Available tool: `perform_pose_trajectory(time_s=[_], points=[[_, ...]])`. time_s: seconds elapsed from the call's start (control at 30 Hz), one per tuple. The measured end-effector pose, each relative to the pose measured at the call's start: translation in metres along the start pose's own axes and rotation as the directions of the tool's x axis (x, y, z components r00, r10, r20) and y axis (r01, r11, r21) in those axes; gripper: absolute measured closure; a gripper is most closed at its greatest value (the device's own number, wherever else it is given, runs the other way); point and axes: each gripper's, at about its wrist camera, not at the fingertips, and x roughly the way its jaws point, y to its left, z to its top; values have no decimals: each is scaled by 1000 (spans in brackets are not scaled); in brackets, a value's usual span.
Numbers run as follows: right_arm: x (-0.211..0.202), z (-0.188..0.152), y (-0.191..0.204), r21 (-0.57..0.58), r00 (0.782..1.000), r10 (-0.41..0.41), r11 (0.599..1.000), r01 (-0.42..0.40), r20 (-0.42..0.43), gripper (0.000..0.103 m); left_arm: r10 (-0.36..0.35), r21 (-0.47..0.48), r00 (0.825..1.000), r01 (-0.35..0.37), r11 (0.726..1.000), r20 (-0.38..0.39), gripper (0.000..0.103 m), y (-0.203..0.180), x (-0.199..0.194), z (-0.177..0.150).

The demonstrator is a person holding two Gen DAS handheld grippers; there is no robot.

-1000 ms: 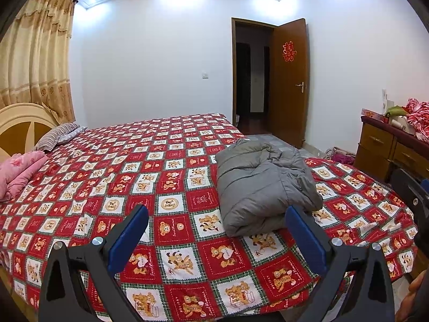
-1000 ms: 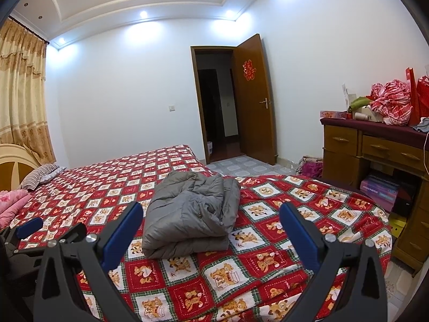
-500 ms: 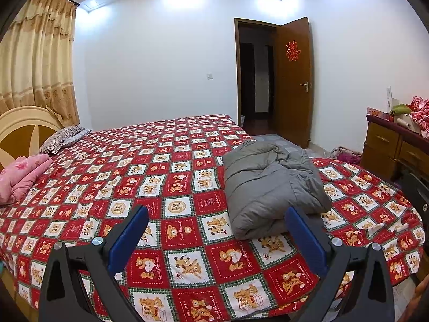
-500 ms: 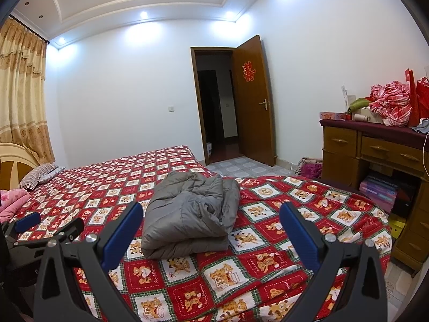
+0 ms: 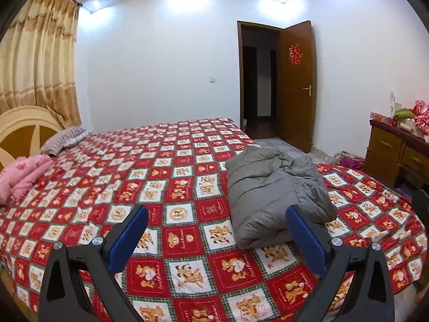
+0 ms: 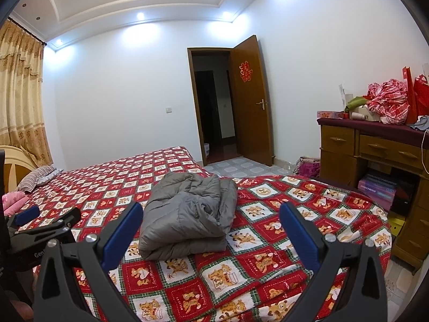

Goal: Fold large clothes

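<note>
Grey padded jacket [image 5: 276,196], folded into a thick, roughly rectangular bundle, lying on the bed [image 5: 161,177] near its foot edge, toward the corner on the door side. The quilted shell is smooth with a slight sheen; stitched channels run across the top layer, and the rounded fold faces the foot edge, with stacked layers visible beneath it. The upper face is rumpled, with loose creases toward the far end of the bundle, as seen in the right wrist view [image 6: 187,214].

Left tool [image 5: 217,230] and right tool [image 6: 210,228], each with blue pads set well apart, gripping nothing; both are held back over the foot edge, clear of the jacket. The left tool also appears at the left margin of the right wrist view [image 6: 45,220].

Judged step: the folding looks complete or nearly so, and the tools stand off from the finished bundle. A further move, if any, would call for pressing the puffy top flat or squaring the loose far end, since padded fill tends to spring open.

The bedspread [image 6: 241,268] is a flat woven cloth in red and white checks with bear prints. A pink folded cloth [image 5: 21,177] and a striped pillow [image 5: 64,139] lie at the head end. A wooden dresser [image 6: 375,150] stands beyond the bed's right side.
</note>
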Motion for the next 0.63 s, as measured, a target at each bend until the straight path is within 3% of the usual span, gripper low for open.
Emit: perform_pose_trajectory(time_s=[0.33,0.63], points=[[5,-4,0,7,1000,-3,1000,3,-23,0,-64,-11,998,64,998,-16,1,0,5,2],[11,-7,0,13,999,-5,1000,6,-41,0,-13,11,1000,13,1000,-2,1,-4,7,1]])
